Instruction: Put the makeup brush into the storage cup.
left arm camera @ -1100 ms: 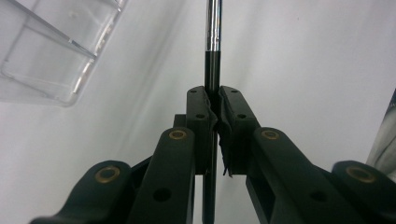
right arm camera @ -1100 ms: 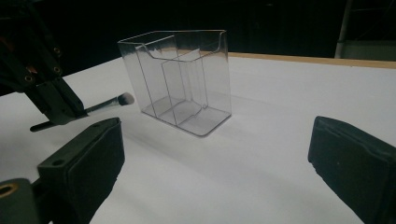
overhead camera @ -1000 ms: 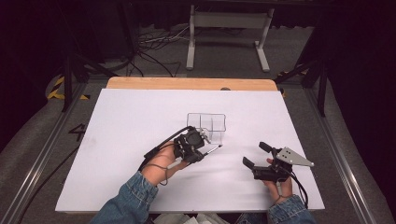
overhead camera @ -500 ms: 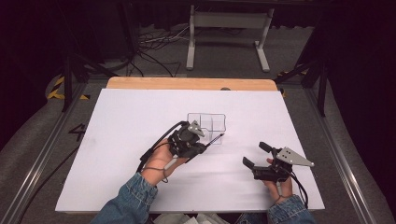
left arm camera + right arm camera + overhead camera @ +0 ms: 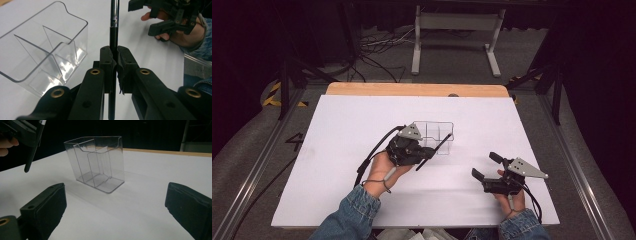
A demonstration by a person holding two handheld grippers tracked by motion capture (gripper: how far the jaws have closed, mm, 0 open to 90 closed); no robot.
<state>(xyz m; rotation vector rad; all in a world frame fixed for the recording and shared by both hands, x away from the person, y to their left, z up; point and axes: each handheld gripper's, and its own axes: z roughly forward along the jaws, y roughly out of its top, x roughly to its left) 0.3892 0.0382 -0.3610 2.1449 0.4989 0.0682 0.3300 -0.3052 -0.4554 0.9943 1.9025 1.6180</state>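
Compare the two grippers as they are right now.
The left gripper is shut on a thin black stick; the right gripper is open and holds nothing. The left hangs beside the clear plastic organizer; the right sits well apart from it. Both are black, two-jawed and hand-held.

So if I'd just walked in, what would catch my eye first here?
Probably the clear plastic organizer standing mid-table, its compartments empty. Right beside it, the left gripper pinches a thin black brush handle, while the right gripper waits open nearer the table's right edge.
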